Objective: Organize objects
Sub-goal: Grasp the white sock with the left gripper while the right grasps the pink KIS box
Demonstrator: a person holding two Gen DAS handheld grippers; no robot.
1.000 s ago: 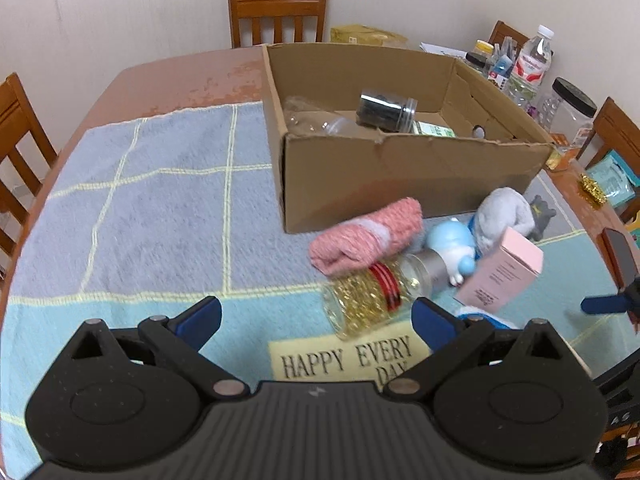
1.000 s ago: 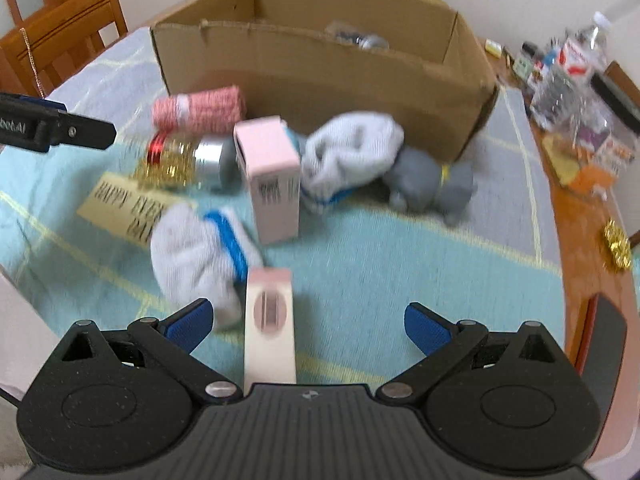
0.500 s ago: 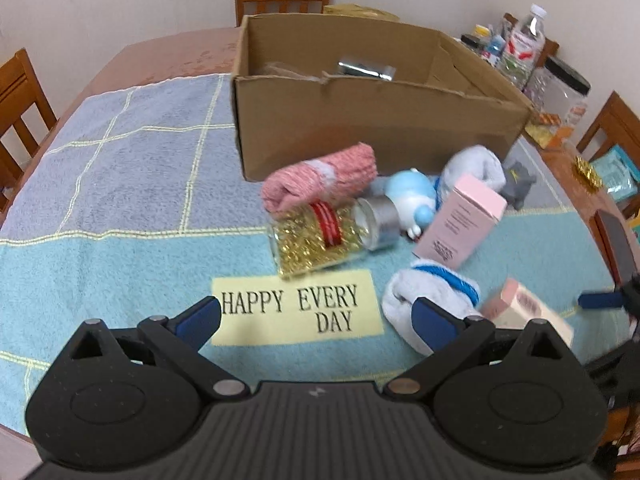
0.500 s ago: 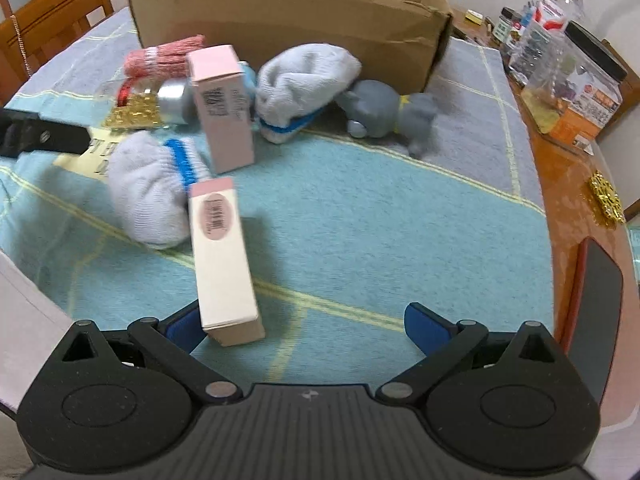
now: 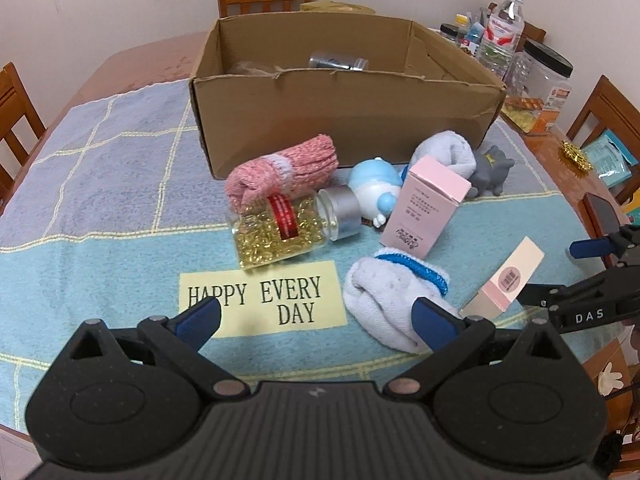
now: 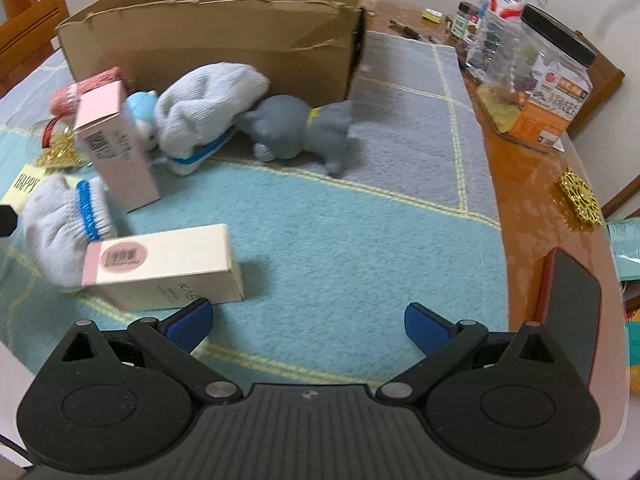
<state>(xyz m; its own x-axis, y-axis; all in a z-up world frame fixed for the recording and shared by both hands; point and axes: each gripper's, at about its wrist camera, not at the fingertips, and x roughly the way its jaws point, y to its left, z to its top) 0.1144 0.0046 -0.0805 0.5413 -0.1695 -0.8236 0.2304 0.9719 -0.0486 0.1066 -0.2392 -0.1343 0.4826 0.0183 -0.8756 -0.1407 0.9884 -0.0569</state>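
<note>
Both my tongs are spread wide with nothing between them: my left gripper (image 5: 316,316) hangs over the yellow "HAPPY EVERY DAY" patch (image 5: 262,300) on the blue towel (image 5: 100,184), and my right gripper (image 6: 308,320) sits low over bare towel, its left fingertip (image 6: 192,318) just beside the cream box (image 6: 168,266). That cream box lies on its side, barcode end against the near grey sock (image 6: 60,236) with the blue band. Just past the sock stands the pink box (image 5: 426,210), upright and tilted. To its left lies the jar of gold beads (image 5: 284,230) on its side, silver cap toward the blue-and-white figurine (image 5: 376,188), with the pink rolled sock (image 5: 280,170) resting at its far side. A second grey sock (image 6: 208,98) is bunched up against the grey toy cat (image 6: 298,130), both close to the front wall of the cardboard box (image 5: 344,120). Inside the box I can make out a dark-lidded jar (image 5: 336,62) lying down. Off to the right, on bare table, stand a water bottle (image 5: 502,30) and a clear canister (image 6: 540,80).
</note>
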